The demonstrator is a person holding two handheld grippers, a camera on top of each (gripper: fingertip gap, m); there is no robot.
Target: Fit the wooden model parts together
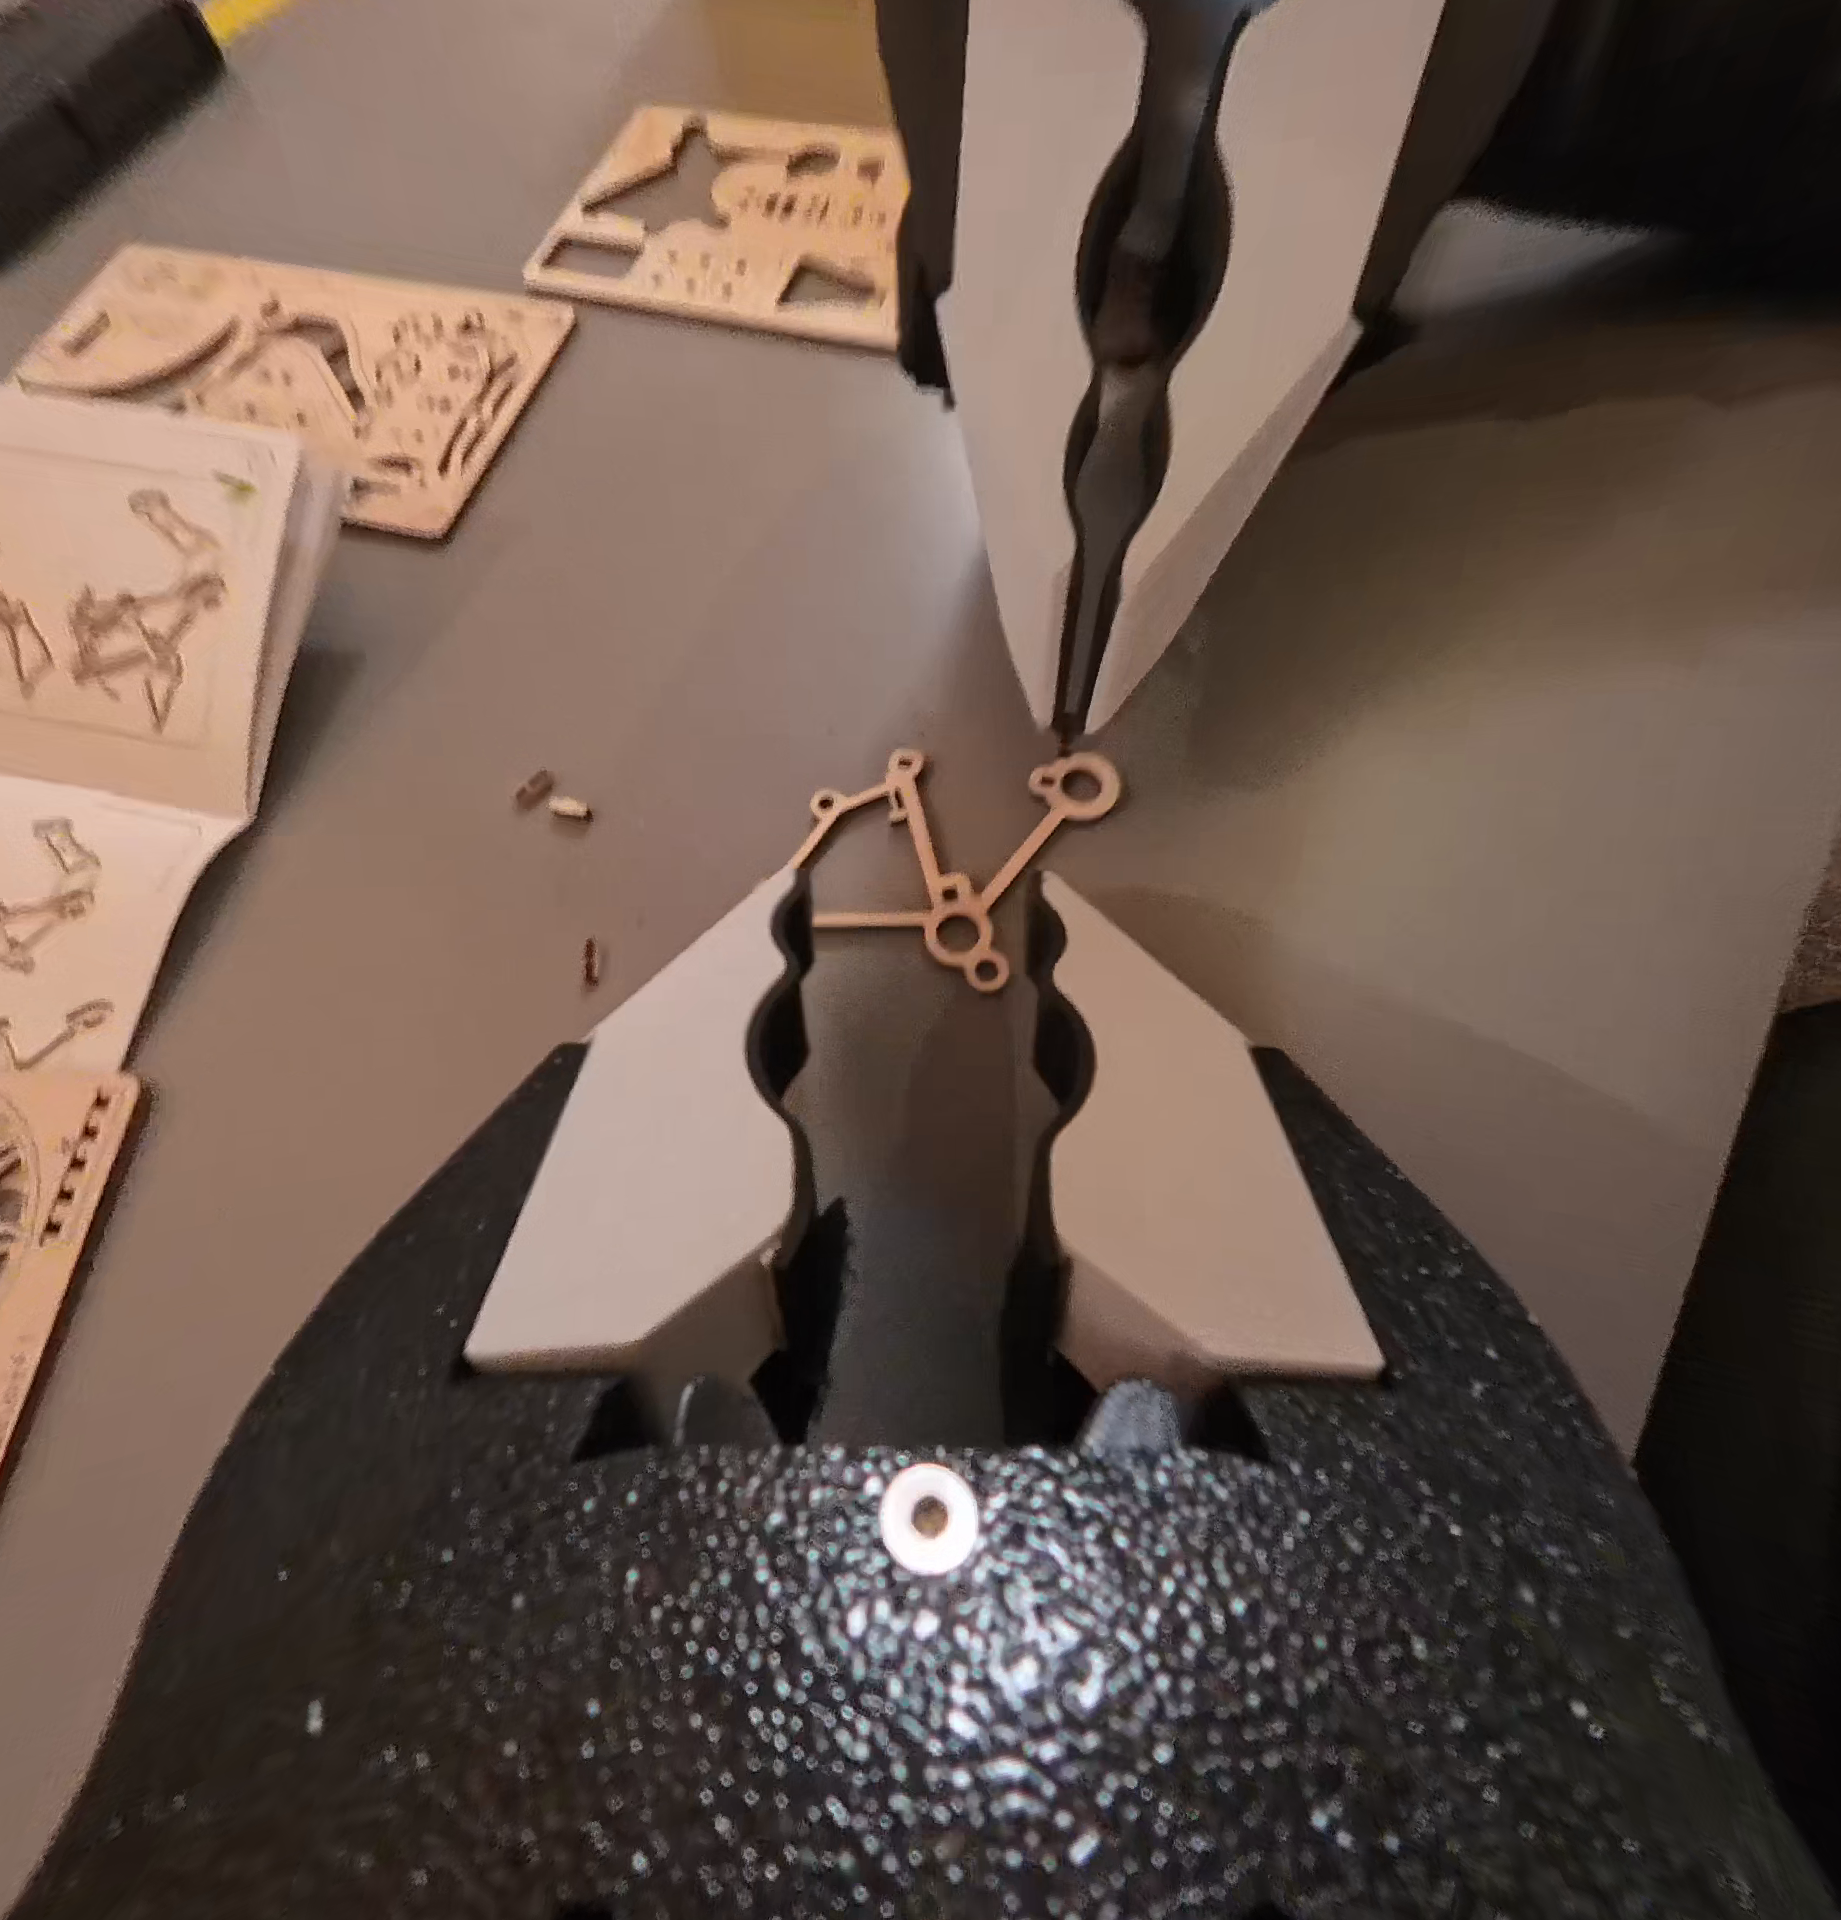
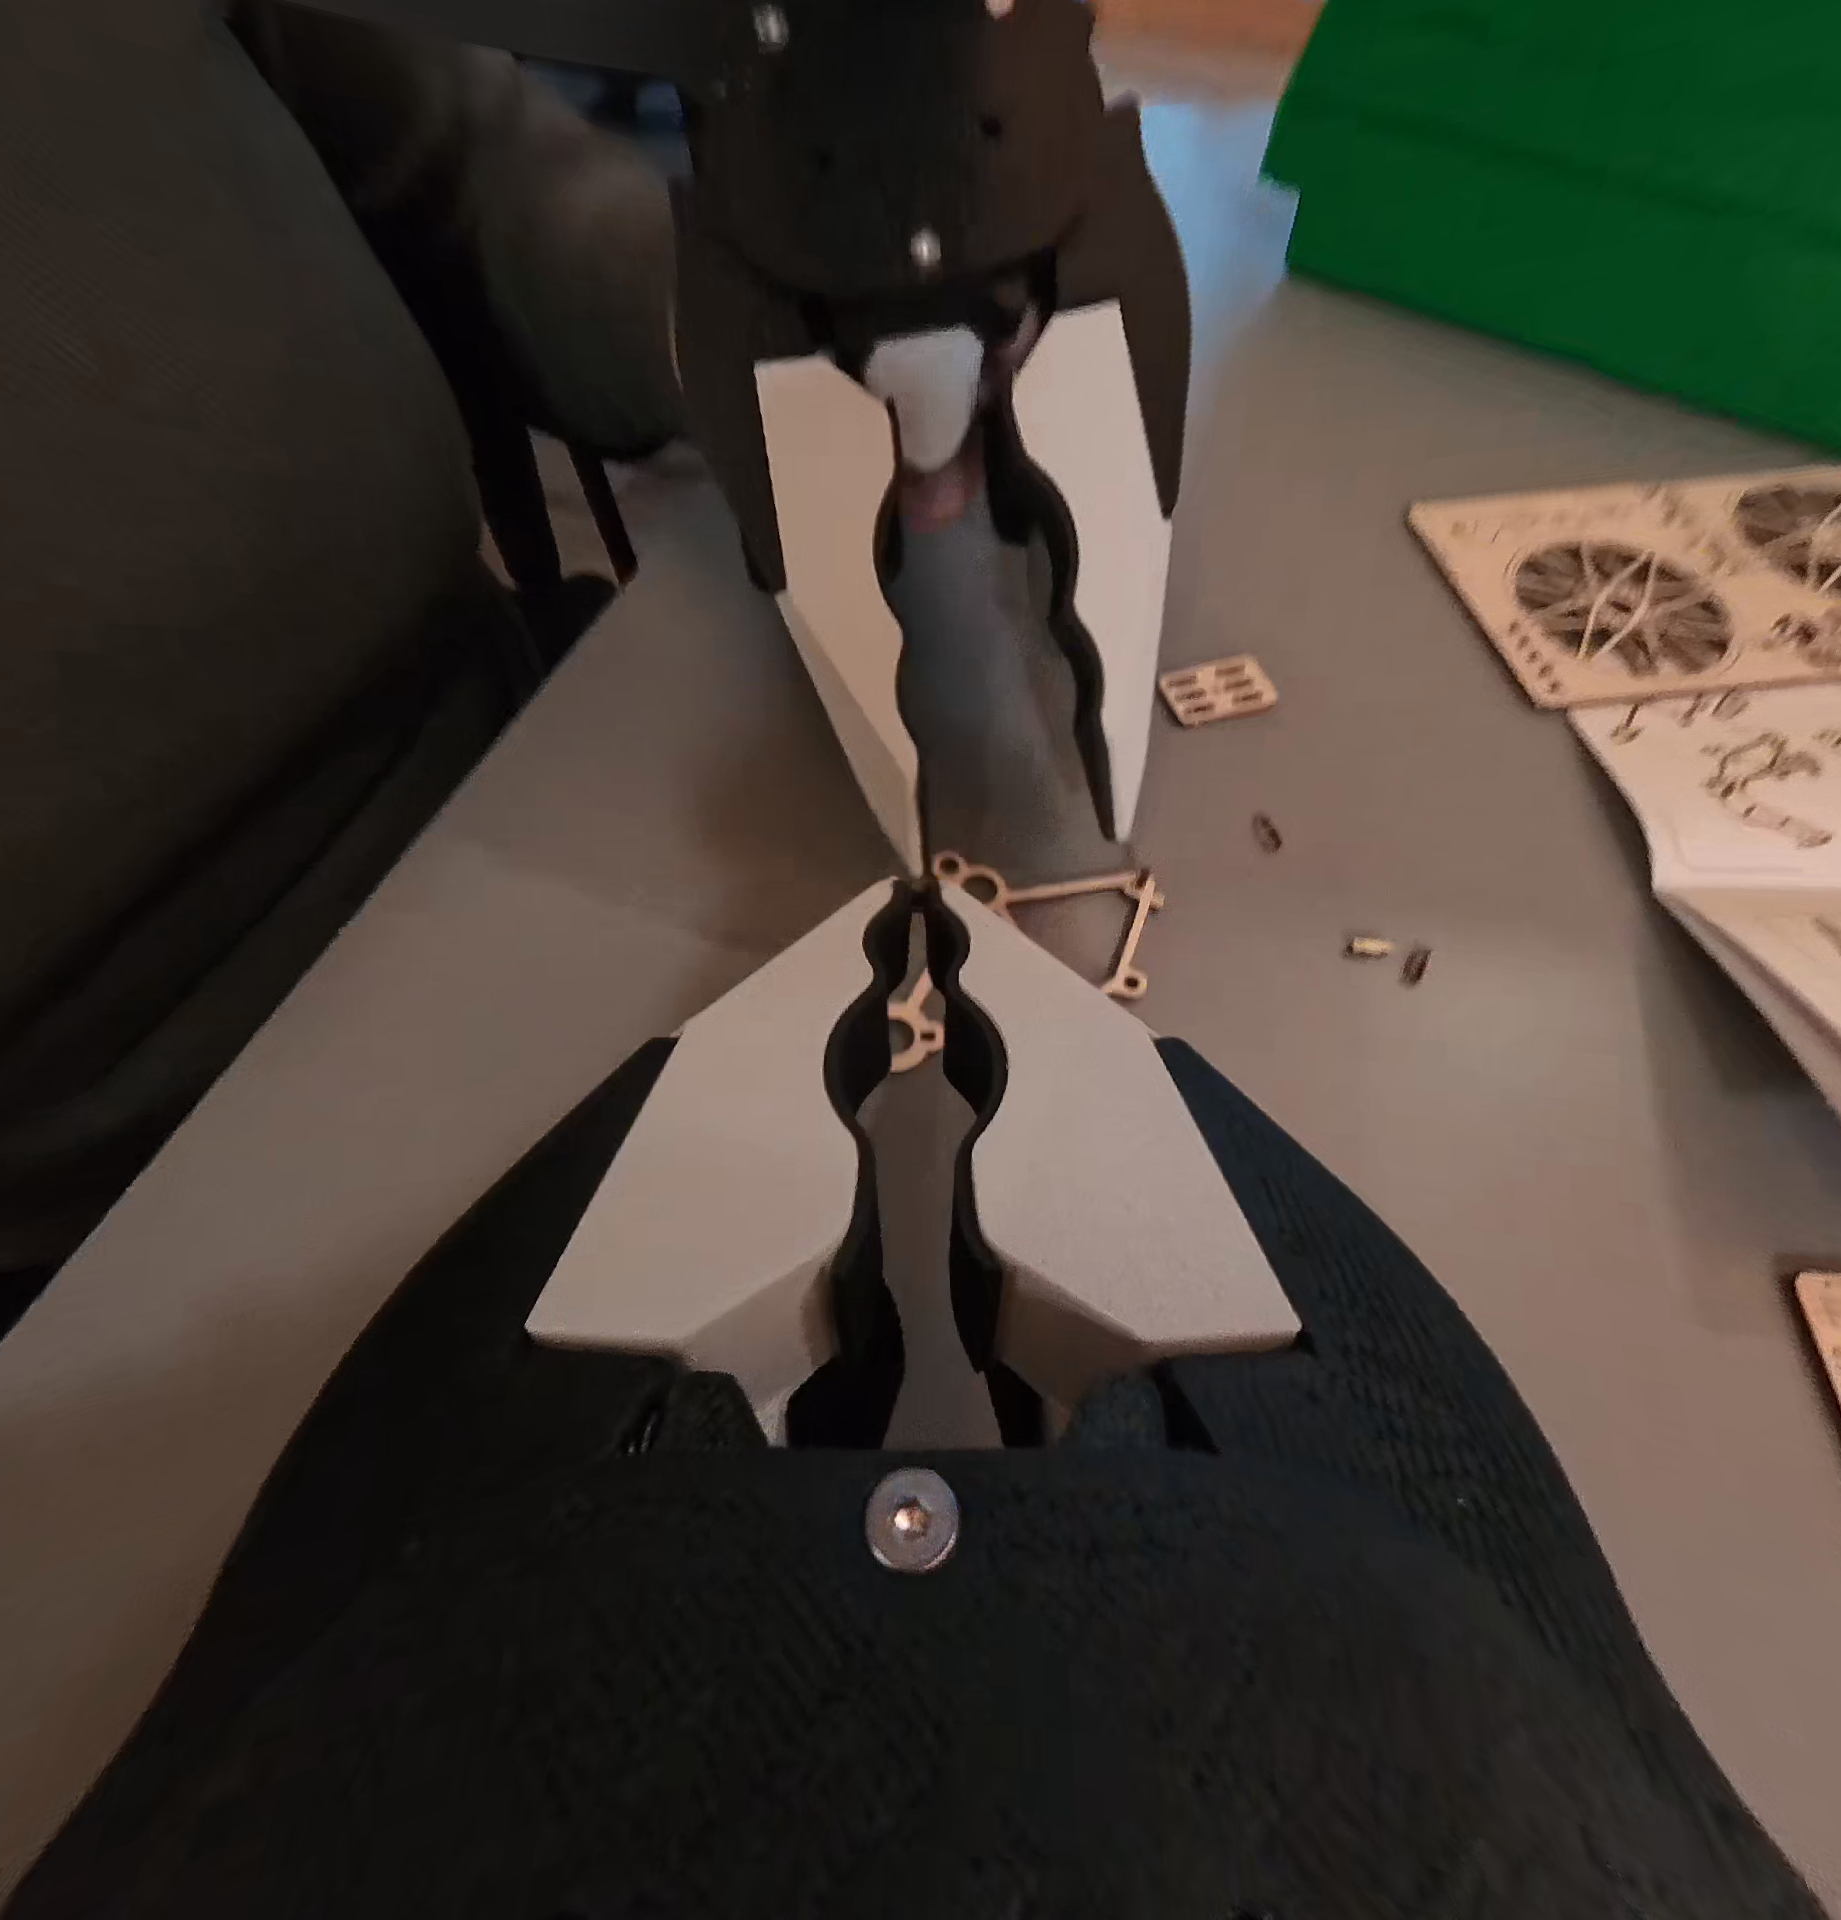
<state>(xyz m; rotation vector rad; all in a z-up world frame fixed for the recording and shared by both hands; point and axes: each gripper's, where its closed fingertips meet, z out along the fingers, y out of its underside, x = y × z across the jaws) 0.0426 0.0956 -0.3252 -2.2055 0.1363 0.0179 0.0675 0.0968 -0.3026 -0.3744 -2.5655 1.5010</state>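
- The wooden frame part (image 1: 947,883) lies flat on the grey tabletop (image 1: 687,644), between the two tools.
- Left tongs (image 1: 926,904) stand apart around its ringed hub, pads not pressing.
- Right tongs (image 2: 914,885) are together at the frame's ringed end; whether they pinch anything, I cannot tell.
- Likely step: steadying the frame to fit a small peg (image 1: 568,805); next needs a careful pinch.
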